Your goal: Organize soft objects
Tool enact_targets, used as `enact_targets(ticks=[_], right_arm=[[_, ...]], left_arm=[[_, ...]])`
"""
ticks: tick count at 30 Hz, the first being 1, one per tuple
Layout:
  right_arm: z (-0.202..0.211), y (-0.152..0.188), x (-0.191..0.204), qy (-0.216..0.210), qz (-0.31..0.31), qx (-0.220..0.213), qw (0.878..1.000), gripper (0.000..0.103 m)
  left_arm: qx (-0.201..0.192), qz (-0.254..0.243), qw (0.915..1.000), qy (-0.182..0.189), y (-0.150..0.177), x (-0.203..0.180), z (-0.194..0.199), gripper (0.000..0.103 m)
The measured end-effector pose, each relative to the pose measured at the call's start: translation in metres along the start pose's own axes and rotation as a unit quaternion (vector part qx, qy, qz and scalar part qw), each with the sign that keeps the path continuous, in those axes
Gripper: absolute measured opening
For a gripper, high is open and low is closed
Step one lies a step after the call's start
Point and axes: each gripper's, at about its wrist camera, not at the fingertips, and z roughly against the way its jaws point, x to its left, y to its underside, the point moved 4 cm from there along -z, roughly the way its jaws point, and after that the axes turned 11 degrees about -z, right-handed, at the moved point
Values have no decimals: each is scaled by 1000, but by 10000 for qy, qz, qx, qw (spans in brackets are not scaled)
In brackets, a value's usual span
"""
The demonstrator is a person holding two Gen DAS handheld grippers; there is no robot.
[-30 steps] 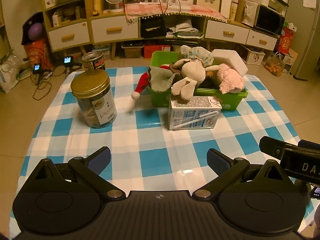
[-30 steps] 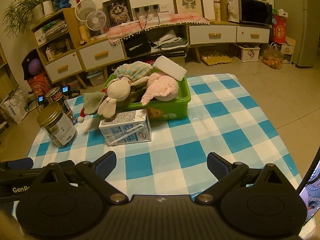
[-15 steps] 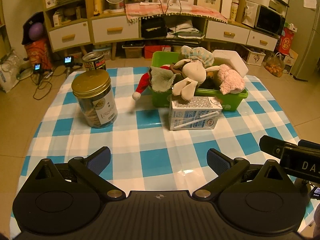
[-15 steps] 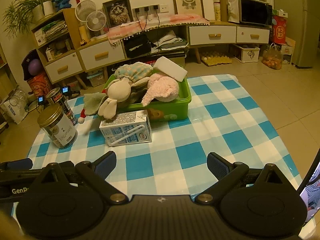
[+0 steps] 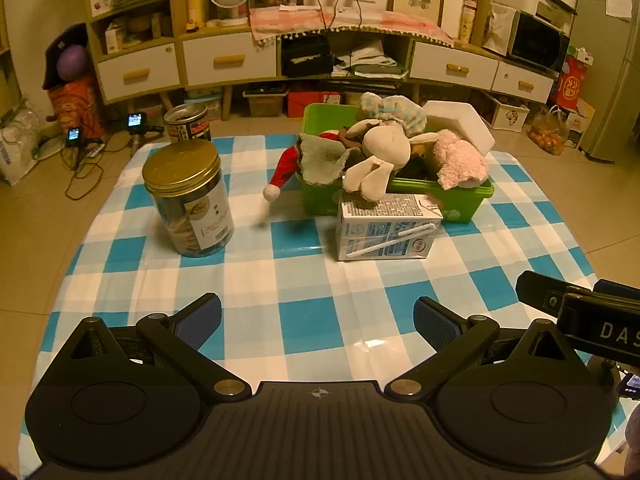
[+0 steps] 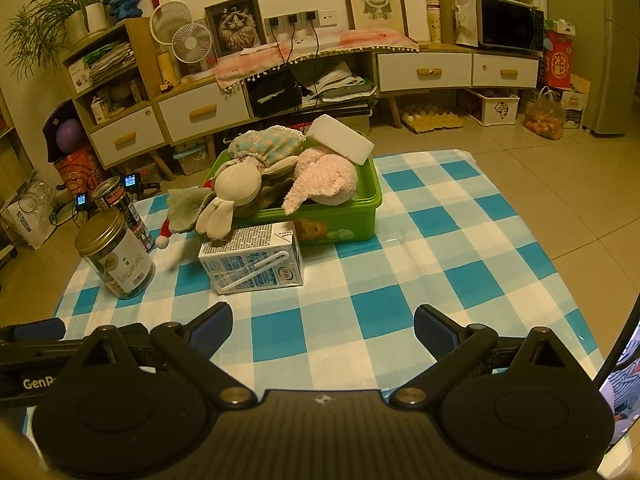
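Both grippers hover above the near edge of the table (image 5: 312, 280), which wears a blue-and-white checked oilcloth. The left gripper (image 5: 318, 318) has its jaws spread wide with nothing between them, and the right gripper (image 6: 323, 326) is likewise released and empty.

Toward the far edge, right of centre, sits a green plastic bin (image 5: 464, 200) heaped with soft things — a cream plush rabbit (image 5: 384, 156) draped over the bin's front rim with its ears hanging down, a pink plush (image 5: 458, 158) beside it on the right, a pale blue-and-cream patterned cloth item (image 5: 394, 106) piled behind, and a white foam block (image 5: 460, 122) leaning at the bin's far right corner. A grey-green cloth (image 5: 322, 160) and a red Santa hat (image 5: 282, 172) spill over the bin's left rim, the hat's white pompom dangling just above the cloth.

A milk carton (image 5: 386, 226) lies on its side touching the bin's front wall, a wrapped straw across its face. Near the left edge stands a clear jar with a gold lid (image 5: 188, 196); behind it, at the far left corner, a printed tin can (image 5: 187, 122).
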Motion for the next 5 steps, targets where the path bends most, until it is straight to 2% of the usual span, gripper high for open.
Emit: enact_targets(ticks=[5], right_arm=[[0,0,0,-2,-2,-9,10000,69]], left_arm=[[-25,-45,10000,-28,0,-1,1,97]])
